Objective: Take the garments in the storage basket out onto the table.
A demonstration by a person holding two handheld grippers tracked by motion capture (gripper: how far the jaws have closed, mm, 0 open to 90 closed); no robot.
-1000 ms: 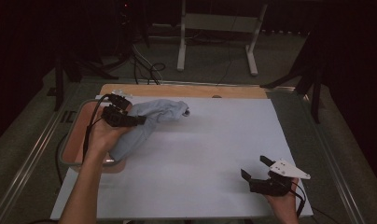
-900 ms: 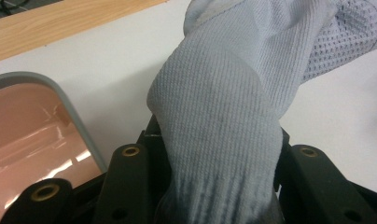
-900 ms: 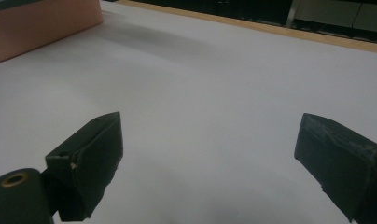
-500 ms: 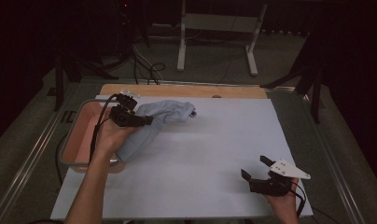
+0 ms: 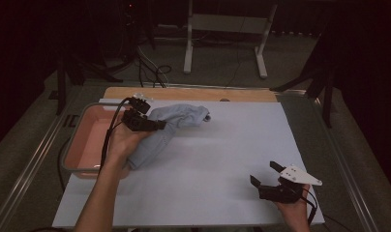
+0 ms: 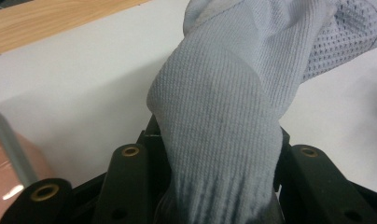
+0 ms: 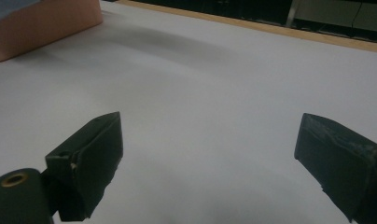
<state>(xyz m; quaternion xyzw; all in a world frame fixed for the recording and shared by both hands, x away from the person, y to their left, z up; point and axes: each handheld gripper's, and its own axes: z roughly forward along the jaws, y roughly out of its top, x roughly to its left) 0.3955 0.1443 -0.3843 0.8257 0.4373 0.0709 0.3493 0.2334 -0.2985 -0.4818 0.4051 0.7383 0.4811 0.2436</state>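
Where it lies: the grey knitted cloth (image 5: 172,126) stretches from the pink tray's (image 5: 87,140) right rim across the far-left part of the white tabletop (image 5: 232,159).
Cloth close up: a bunched fold (image 6: 224,140) fills the gap between black jaws.
Left claw (image 5: 152,124): clamped on the cloth, beside the tray.
Right claw (image 5: 266,175): jaws wide apart, nothing between them, low over the near-right tabletop, well apart from the cloth.
Far edge: bare wood strip (image 5: 193,94).
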